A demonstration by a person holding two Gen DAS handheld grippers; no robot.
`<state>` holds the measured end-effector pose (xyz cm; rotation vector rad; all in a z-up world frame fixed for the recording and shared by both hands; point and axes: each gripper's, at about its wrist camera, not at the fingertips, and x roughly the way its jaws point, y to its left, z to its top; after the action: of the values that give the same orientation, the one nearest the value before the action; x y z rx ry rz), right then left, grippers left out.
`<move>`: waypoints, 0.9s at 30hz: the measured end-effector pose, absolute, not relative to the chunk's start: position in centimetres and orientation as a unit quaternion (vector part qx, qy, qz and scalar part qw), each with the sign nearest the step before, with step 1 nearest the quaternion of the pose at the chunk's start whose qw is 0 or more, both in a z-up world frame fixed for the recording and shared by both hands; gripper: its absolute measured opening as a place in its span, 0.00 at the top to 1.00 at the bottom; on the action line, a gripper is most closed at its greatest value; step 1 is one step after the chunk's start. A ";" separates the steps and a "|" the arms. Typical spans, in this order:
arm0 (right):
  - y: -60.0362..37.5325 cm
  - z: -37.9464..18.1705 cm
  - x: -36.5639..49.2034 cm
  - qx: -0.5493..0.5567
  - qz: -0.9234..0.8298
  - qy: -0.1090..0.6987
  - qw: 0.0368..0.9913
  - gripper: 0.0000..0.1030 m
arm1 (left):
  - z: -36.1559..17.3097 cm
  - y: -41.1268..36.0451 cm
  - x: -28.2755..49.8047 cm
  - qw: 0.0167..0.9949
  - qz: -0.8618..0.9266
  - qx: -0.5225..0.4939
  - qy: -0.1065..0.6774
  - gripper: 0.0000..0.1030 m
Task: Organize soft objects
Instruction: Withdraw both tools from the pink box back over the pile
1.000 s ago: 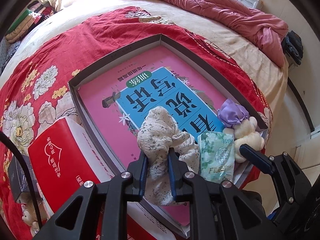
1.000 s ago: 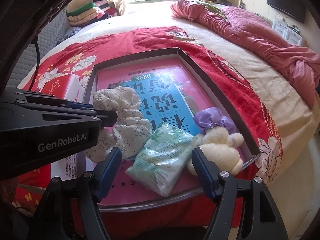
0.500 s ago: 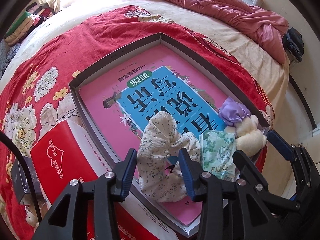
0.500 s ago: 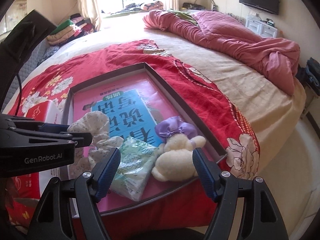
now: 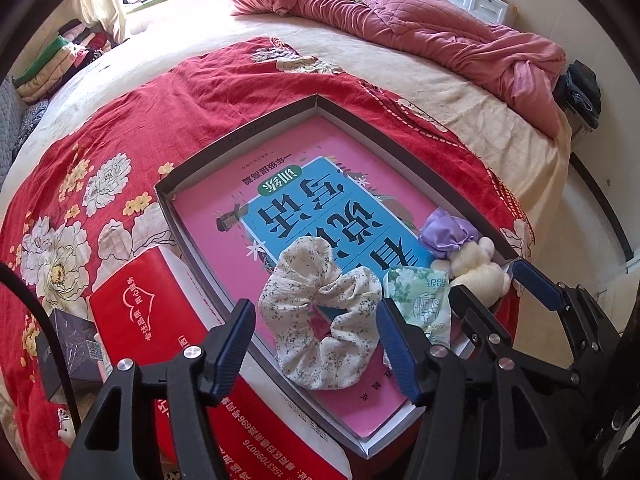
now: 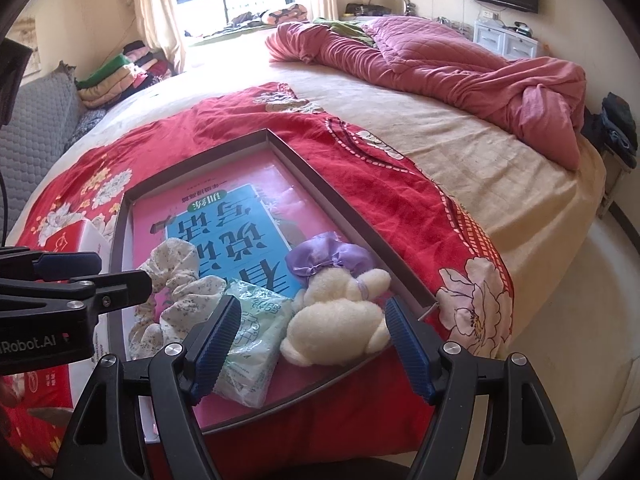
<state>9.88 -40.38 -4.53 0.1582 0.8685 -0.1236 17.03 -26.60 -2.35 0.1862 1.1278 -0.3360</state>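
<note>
Floral cotton, gathered into a ring, is what lies between our left gripper fingers: the scrunchie rests flat on the pink book inside the shallow grey tray, near the tray's front edge. The left jaws have just been opening, and they now stand apart on either side of the scrunchie without pressing it, so we hold nothing on that side.

Our right gripper is spread wide and also empty. The cream plush toy sits straight ahead between its fingers, just past the tips, its body lying across the gap and its purple bonnet pointing away from us. The green tissue pack touches the plush on its left side, and the left finger's pad overlaps that pack in the right wrist view, so we judge a straight close could catch the pack as well as the toy.

The right hand is clearly the nearer one to the plush; the left is nearer to the scrunchie. All three soft things crowd the tray's front right corner, with the rim just beside the plush on its right. The back half of the tray is bare book cover, and the red bedspread beyond the rim gives free room. To the left of the tray, the red box hems in the left hand.
</note>
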 end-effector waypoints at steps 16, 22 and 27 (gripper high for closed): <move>-40.6 -3.2 9.2 0.085 -0.067 0.388 0.915 0.26 | 0.0 -24.7 14.2 0.844 -0.142 0.069 0.513 0.31; -40.1 -2.5 8.8 0.076 -0.069 0.377 0.920 0.26 | 0.7 -23.3 13.0 0.853 -0.129 0.063 0.502 0.29; -39.1 -1.2 8.2 0.065 -0.063 0.356 0.930 0.26 | 1.1 -21.9 12.0 0.858 -0.118 0.058 0.496 0.28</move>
<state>8.22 -39.07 -1.17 0.1338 0.7300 -0.1285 12.01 -21.95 1.06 0.1226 1.0424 -0.2469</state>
